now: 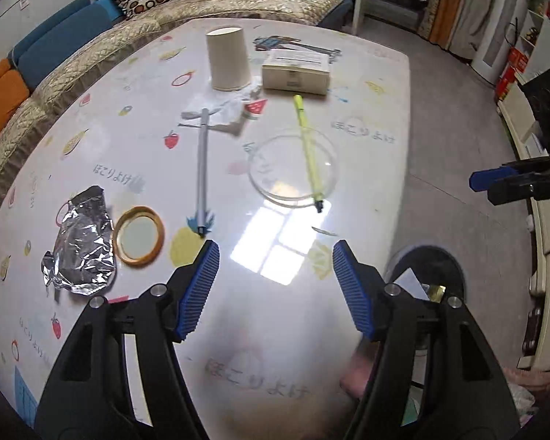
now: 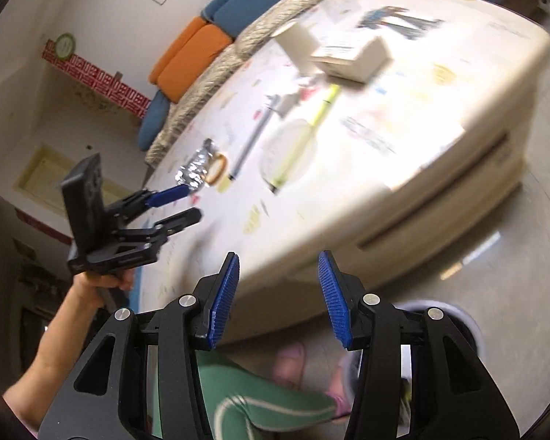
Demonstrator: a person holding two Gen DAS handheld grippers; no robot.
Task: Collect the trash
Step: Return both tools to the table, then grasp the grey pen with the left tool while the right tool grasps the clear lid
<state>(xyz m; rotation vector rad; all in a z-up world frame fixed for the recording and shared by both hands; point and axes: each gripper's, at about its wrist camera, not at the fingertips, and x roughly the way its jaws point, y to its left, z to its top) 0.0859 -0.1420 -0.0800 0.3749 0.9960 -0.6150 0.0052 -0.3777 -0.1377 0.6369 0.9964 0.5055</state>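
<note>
A: Start at the left of the worktop (image 1: 366,117). What counts as trash?

B: The crumpled foil (image 1: 80,245), at about eight o'clock in the left wrist view. I judge it very light, soft enough to crush further, and likely to slip flat off the glossy surface. I'd pinch a raised ridge near its middle rather than a thin edge.

A: What crowds it?

B: A tape ring (image 1: 138,235) lies just beside it on the right, so a wide approach could nudge that. Further right a grey pen (image 1: 202,161) points toward twelve o'clock, its far end on a scrap of crumpled clear wrapper (image 1: 222,108), probably trash too, feather-light and springy.

A: And beyond?

B: An upturned paper cup (image 1: 228,59) at twelve o'clock, a small white box (image 1: 296,72) beside it, and a yellow highlighter (image 1: 308,146) lying across a clear glass dish (image 1: 292,168), which looks fragile.

A: The tongs?

B: The left tongs (image 1: 275,256) stand wide and empty above the worktop; the right tongs (image 2: 278,267) are parted, nothing between them. A dark bin (image 1: 431,267) sits at four o'clock, on the floor beside the worktop.
</note>
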